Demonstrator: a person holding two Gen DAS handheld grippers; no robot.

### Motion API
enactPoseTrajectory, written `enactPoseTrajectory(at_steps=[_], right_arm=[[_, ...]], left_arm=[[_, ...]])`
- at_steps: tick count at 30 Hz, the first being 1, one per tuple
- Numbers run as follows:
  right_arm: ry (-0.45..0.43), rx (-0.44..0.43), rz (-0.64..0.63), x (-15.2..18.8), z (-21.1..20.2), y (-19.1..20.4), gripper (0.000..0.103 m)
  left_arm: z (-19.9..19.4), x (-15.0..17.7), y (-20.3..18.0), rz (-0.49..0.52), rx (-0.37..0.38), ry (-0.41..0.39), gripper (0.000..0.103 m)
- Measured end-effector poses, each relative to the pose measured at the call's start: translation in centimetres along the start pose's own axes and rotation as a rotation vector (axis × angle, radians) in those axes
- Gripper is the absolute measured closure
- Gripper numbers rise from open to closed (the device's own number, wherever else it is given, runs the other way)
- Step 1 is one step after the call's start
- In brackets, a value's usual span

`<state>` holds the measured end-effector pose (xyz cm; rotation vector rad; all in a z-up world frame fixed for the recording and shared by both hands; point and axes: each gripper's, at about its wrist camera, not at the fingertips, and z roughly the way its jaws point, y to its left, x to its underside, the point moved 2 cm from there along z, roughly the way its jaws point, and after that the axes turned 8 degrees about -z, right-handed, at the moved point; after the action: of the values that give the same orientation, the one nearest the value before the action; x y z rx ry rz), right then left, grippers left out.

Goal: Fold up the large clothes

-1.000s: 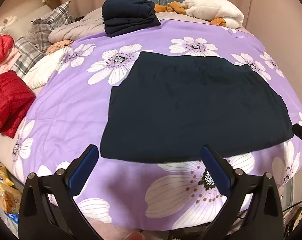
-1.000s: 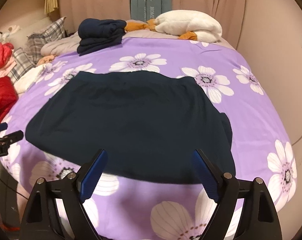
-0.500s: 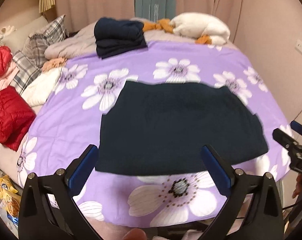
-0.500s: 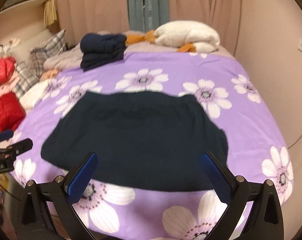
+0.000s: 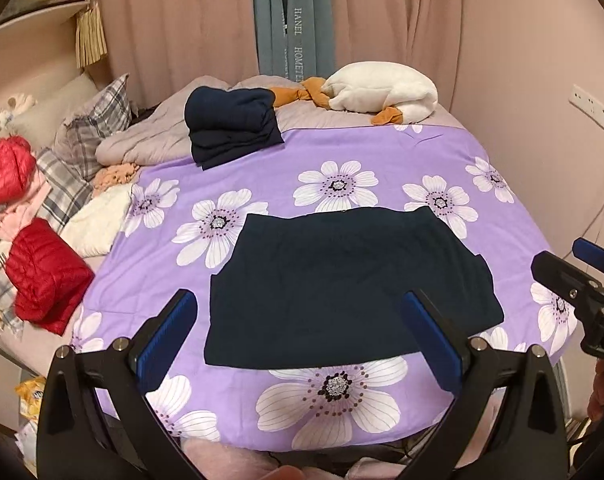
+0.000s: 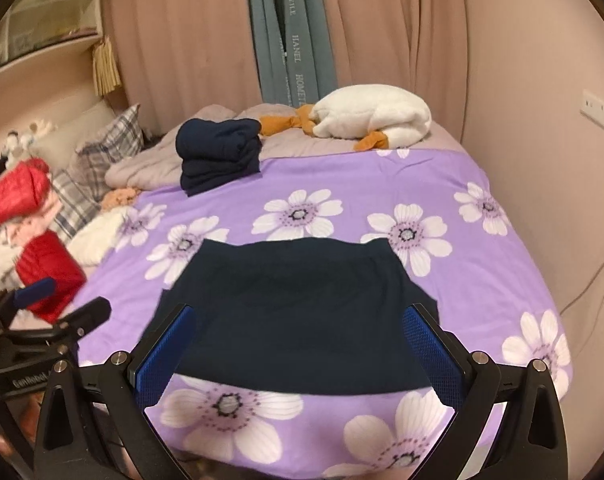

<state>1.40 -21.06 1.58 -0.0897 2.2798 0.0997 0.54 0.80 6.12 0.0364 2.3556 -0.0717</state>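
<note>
A dark navy garment (image 5: 342,284) lies flat, folded into a rough rectangle, on the purple flowered bedspread (image 5: 382,168); it also shows in the right wrist view (image 6: 302,312). My left gripper (image 5: 298,340) is open and empty, held back above the near edge of the bed. My right gripper (image 6: 300,356) is open and empty, also back from the garment's near edge. Each gripper shows at the edge of the other's view: the right one (image 5: 574,280), the left one (image 6: 54,304).
A stack of folded navy clothes (image 5: 232,126) sits at the far side of the bed. A white plush with orange parts (image 5: 382,90) lies behind it. Red jackets (image 5: 46,276), plaid pillows (image 5: 90,128) and loose clothes crowd the left. Curtains and wall stand behind.
Both grippers have pulled back and up from the garment, so the bed looks smaller and further away. The garment lies still. Both stay open.
</note>
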Motion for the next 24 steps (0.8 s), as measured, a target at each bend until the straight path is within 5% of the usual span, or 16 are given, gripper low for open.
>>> enactPoseTrajectory(at_steps=[10, 24], right_arm=[[0.091, -0.004, -0.003, 1.5, 1.2, 0.1, 0.001], [0.098, 0.038, -0.049, 2.0, 0.7, 0.7, 0.001]], left_arm=[[1.2, 1.5, 0.3, -0.011, -0.036, 0.069, 0.000], [1.5, 1.8, 1.1, -0.050, -0.053, 0.080, 0.000]])
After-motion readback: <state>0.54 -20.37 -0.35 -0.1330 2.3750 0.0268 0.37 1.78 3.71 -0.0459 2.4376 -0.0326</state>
